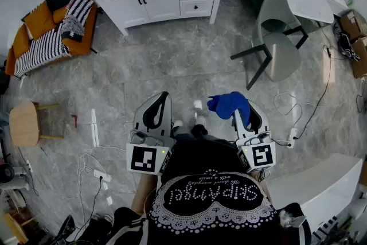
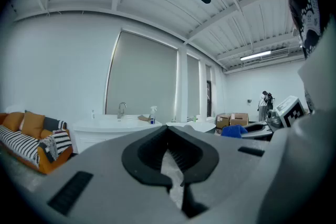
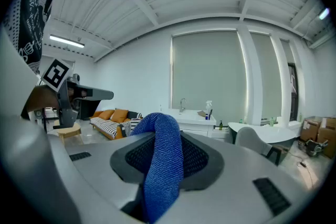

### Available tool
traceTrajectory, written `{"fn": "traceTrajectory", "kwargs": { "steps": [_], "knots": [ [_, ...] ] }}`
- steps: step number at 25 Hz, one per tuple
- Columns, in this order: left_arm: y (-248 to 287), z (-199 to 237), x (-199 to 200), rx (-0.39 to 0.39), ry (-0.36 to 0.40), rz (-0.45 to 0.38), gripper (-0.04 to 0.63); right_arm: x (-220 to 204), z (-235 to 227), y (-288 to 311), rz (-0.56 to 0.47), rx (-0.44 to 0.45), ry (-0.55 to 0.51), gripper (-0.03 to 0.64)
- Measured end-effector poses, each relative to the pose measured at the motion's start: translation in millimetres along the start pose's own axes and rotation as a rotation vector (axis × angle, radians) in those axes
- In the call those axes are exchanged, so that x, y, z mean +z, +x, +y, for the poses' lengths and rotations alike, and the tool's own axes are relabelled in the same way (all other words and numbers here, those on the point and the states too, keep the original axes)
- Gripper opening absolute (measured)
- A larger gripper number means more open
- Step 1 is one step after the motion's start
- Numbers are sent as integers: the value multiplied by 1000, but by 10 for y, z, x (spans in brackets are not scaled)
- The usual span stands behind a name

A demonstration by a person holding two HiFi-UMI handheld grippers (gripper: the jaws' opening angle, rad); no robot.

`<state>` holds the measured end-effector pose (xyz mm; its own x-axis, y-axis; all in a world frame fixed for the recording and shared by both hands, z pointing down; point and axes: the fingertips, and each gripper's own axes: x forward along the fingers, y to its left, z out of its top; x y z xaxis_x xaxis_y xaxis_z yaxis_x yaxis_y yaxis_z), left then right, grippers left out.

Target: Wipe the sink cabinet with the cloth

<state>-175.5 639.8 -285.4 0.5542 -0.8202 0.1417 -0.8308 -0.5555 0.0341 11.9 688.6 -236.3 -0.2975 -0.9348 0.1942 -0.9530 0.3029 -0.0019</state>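
One long white sink cabinet (image 1: 163,2) with black handles stands against the far wall, well apart from the person. A broad stretch of grey stone-tiled floor (image 1: 172,66) lies between them. Nothing touches the cabinet, so I judge that wiping has not begun and that the step in hand is carrying the cloth toward it. The next move calls for crossing that floor, keeping clear of the grey chair (image 1: 275,37) off to the right. The cloth should then go flat against the cabinet's top or door fronts, so that fabric meets the surface rather than bare jaw edges. The left tool (image 2: 168,136) is empty: its jaws meet at the tips, only floor shows through the narrow gap behind them, and it hangs over the floor touching nothing. The right tool (image 3: 168,139) is clamped on the blue knitted cloth (image 3: 164,165), which rises in a fold above the jaws and drapes down in front of them. In the head view the cloth bunches over the jaw tips, held above the floor just ahead of the person's feet.
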Motion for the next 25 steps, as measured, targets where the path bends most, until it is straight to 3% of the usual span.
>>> {"fn": "traceTrajectory", "kwargs": {
  "steps": [4, 9, 19, 25],
  "knots": [
    [-23, -102, -14, -9, 13, 0, 5, -49, -50, -90, 5, 3, 16, 114],
    [-59, -51, 45, 38, 15, 1, 5, -116, -130, -101, 36, 6, 19, 115],
    [29, -13, 106, 82, 15, -13, 5, -29, -242, -1, -30, 52, 67, 115],
    [122, -41, 118, 90, 7, -20, 5, -114, -366, 27, -8, 58, 54, 115]
  ]
}}
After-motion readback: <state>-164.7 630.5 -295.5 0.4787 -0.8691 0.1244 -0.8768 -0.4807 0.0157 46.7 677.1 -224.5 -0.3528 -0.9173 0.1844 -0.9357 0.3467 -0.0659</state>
